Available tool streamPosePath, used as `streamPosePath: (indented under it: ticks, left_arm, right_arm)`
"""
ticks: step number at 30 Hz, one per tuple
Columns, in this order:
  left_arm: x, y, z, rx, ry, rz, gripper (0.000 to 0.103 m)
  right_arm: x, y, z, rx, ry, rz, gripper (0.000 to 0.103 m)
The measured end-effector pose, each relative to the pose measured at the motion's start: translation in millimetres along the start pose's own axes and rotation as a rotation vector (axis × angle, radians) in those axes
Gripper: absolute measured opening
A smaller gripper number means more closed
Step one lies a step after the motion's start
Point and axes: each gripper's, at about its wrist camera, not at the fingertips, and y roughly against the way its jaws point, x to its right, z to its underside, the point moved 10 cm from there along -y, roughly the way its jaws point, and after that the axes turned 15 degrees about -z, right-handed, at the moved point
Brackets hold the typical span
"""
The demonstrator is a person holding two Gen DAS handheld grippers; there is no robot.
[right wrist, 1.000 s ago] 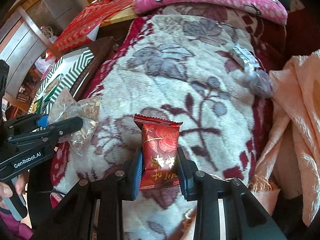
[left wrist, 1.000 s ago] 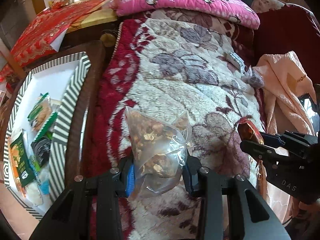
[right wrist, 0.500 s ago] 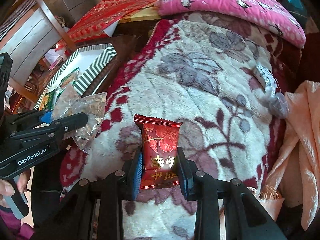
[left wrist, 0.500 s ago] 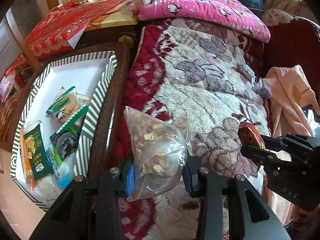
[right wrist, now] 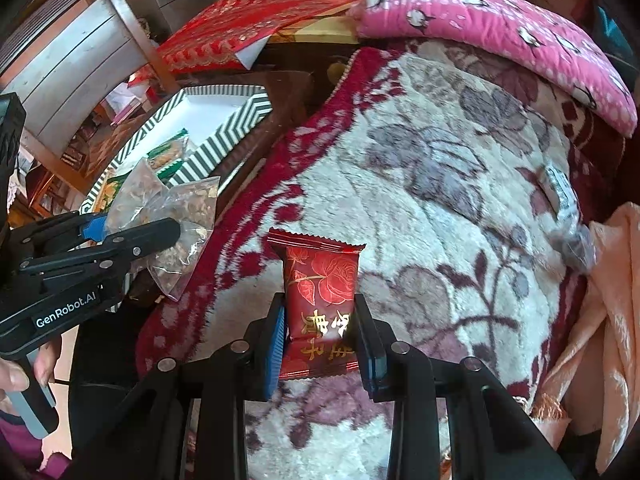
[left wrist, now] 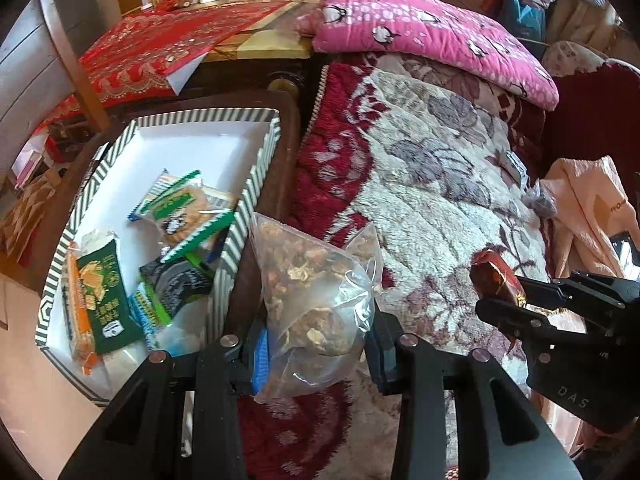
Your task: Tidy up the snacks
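The striped box point(left wrist: 256, 168) is seen left of centre in the left wrist view, part-filled with flat packets at its near end; the far half is bare. It sits just beside the floral blanket point(left wrist: 420, 184), which fills the middle and right of both views.

The clear bag of nuts point(left wrist: 316, 300) is held at lower centre by the left gripper point(left wrist: 316, 356), jaws closed on the bag's lower part, the top standing free above them. It is judged light, soft and shifting: loose contents, slippery film, crushable. A hold low on the filled body is judged safer than on the empty film corner.

The red candy packet point(right wrist: 320, 300) is pinched by the right gripper point(right wrist: 320, 336) at lower centre of the right wrist view, jaws closed across its lower half, packet upright. It is judged very light, with crinkly, slick foil and a pillow shape; a mid-body grip is preferred over the crimped ends.

Two small wrapped pieces point(right wrist: 568, 216) are seen at the right edge of the blanket, not yet collected.
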Motion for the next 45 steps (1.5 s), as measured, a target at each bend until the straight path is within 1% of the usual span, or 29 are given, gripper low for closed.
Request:
streamPosePath:
  ticks: [15, 22, 26, 29, 35, 38, 41, 45]
  left_arm:
    - [-73, 4, -9, 0.012, 0.115, -0.068, 0.037]
    - [-123, 5, -13, 0.015, 0.192, -0.108, 0.037]
    - [-154, -2, -10, -0.004, 0.252, -0.131, 0.037]
    - [-171, -12, -5, -0.033, 0.294, -0.13, 0.037]
    - [-187, -27, -1, -0.054, 0.321, -0.154, 0.037]
    - [-190, -34, 0, -0.067, 0.323, -0.155, 0.037]
    - [-190, -42, 3, -0.081, 0.323, -0.153, 0.037]
    - [-194, -51, 4, -0.097, 0.334, -0.153, 0.037]
  right_arm:
    - [-56, -25, -40, -0.02, 0.116, -0.047, 0.033]
    - [-92, -48, -60, -0.039, 0.171, -0.087, 0.033]
    - [-116, -63, -74, -0.051, 0.213, -0.11, 0.033]
    - [-134, -76, -84, -0.068, 0.243, -0.133, 0.033]
    - [-159, -112, -81, -0.143, 0.282, -0.165, 0.033]
    - [-159, -130, -81, -0.176, 0.288, -0.155, 0.033]
    - [-159, -144, -89, -0.185, 0.278, -0.159, 0.033]
    - [-160, -157, -106, -0.183, 0.29, -0.13, 0.033]
